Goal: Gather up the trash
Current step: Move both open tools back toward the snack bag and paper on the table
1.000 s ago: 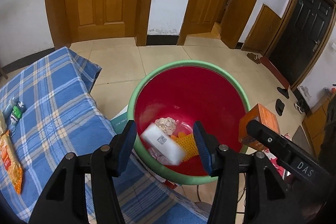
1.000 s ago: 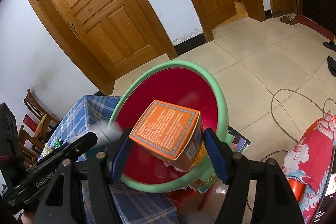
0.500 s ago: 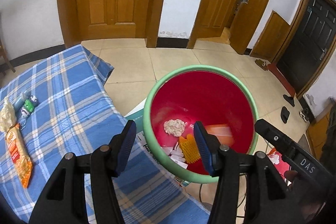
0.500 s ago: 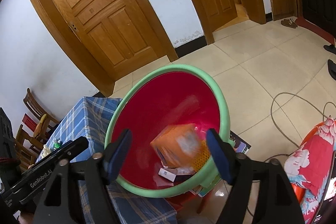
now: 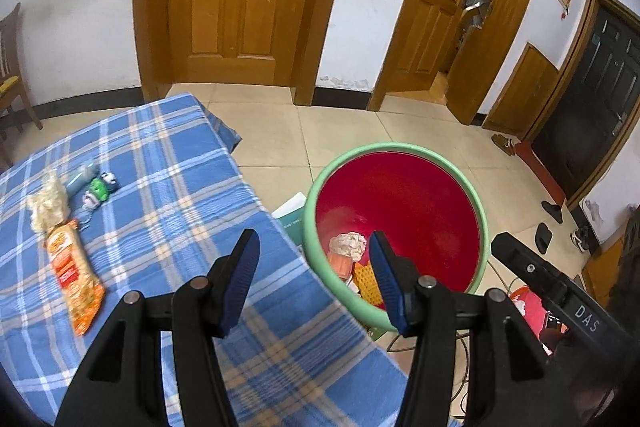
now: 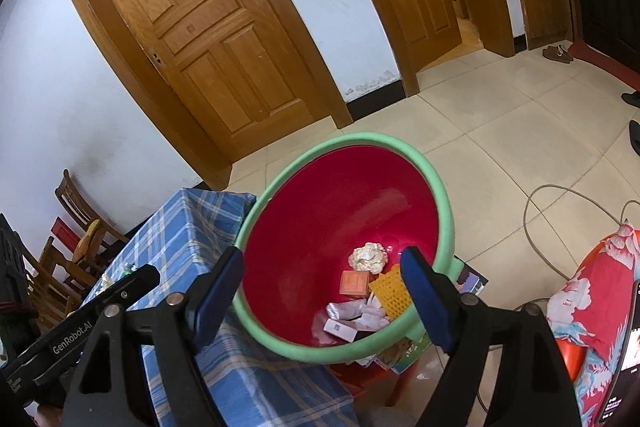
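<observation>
The red plastic basin with a green rim (image 6: 442,203) is stationed beside the blue plaid-covered worktop (image 5: 168,187) for short drops. The orange cardboard box (image 6: 354,283) lies flat inside, lower centre. The right hand-held gripper (image 6: 322,293) is opening, empty; the left hand-held gripper (image 5: 314,277) stands apart, empty. The long orange snack packet (image 5: 74,275), left, runs top-to-bottom.

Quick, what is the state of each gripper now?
Left gripper: open, holding nothing.
Right gripper: jaws opening, nothing between them.
</observation>
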`<control>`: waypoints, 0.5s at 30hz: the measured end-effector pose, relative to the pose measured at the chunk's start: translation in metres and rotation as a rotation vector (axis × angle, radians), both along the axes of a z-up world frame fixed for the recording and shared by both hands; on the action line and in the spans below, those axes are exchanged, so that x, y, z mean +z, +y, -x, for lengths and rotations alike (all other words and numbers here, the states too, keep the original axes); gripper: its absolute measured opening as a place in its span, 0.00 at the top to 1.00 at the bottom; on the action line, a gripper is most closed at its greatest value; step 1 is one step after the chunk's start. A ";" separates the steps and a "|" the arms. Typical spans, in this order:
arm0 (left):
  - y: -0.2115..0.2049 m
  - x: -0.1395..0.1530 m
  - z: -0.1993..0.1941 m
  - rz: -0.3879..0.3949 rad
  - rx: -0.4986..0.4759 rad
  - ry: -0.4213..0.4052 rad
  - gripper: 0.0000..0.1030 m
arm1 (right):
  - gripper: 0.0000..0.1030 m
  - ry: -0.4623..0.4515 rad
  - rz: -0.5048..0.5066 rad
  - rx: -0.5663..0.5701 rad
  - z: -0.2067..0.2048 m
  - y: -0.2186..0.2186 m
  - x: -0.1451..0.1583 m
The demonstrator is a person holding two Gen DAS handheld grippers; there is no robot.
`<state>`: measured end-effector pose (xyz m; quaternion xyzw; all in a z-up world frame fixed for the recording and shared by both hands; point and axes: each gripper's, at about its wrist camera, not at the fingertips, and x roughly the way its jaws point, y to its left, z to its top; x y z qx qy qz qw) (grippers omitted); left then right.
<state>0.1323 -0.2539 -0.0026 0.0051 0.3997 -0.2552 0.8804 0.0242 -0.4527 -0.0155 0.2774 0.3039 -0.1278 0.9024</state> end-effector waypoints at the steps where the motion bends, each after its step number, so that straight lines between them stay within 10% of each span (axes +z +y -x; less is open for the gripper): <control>1: 0.005 0.002 0.002 0.000 0.006 -0.002 0.45 | 0.19 -0.002 0.001 0.004 0.001 0.002 0.000; 15: 0.075 0.016 0.016 0.019 0.119 -0.031 0.45 | 0.16 -0.007 0.028 0.086 0.006 0.052 0.014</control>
